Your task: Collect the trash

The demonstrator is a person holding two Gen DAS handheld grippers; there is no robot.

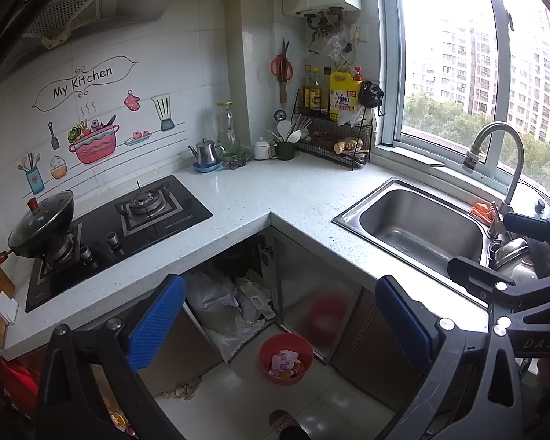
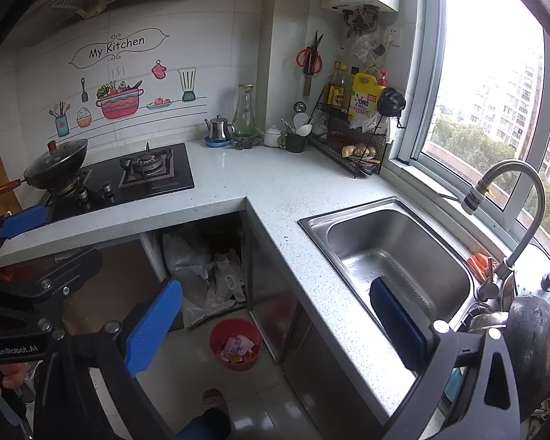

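Observation:
A red trash bin (image 1: 286, 357) (image 2: 235, 343) stands on the tiled floor below the counter corner, with several wrappers inside. My left gripper (image 1: 282, 319) hangs open above it, blue pads wide apart and nothing between them. My right gripper (image 2: 275, 326) is also open and empty, held over the counter edge by the sink (image 2: 385, 253). The right gripper (image 1: 495, 249) shows in the left wrist view at the right edge, over the sink's rim. At the left edge of the right wrist view is the left gripper (image 2: 47, 244). I see no loose trash on the white countertop (image 1: 275, 190).
A gas stove (image 1: 128, 220) with a lidded wok (image 1: 42, 225) is on the left. Bottles fill a wire rack (image 1: 333, 139) in the corner. A faucet (image 2: 513, 201) arches over the sink. Plastic bags (image 1: 216, 300) fill the open cabinet. A person's foot (image 2: 214, 401) is on the floor.

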